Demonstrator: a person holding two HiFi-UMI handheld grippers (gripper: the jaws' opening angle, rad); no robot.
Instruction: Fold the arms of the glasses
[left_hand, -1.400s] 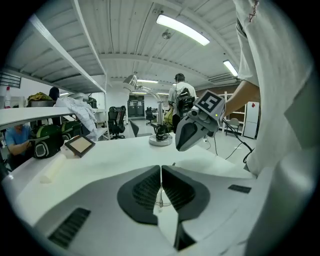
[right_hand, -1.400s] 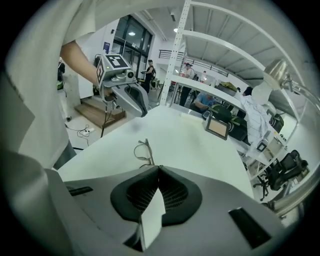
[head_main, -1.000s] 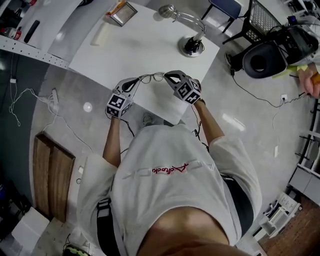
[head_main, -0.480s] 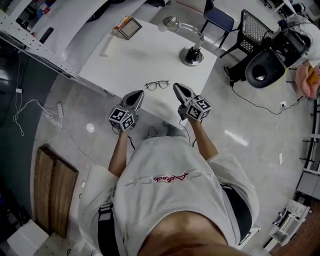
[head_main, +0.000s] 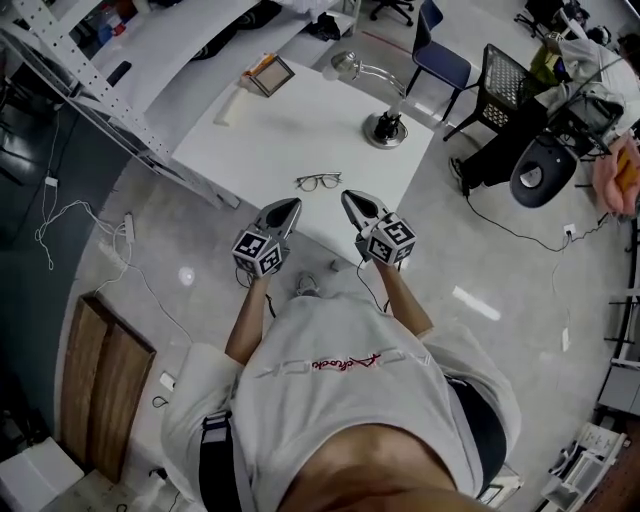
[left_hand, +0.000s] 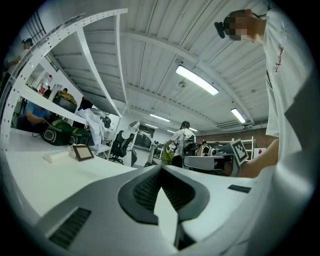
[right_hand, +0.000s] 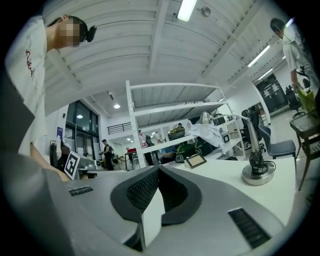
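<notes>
Glasses (head_main: 318, 181) lie on the white worktop (head_main: 290, 125), close to its near edge, and neither claw touches them. Just short of the glasses, on the person's side, the left claw (head_main: 291, 206) and the right claw (head_main: 350, 197) hang level, one to each side, tips aimed past them. Each has its jaws pressed together on nothing. Beyond the glasses to the right stands a desk lamp (head_main: 385, 128). Beyond them to the left lies a small picture frame (head_main: 270, 75).

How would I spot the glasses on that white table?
Start at the white table in the head view. Near its edge closest to the person lie the glasses: a thin dark wire frame lying flat, unlike the tall round-based desk lamp farther back.
</notes>
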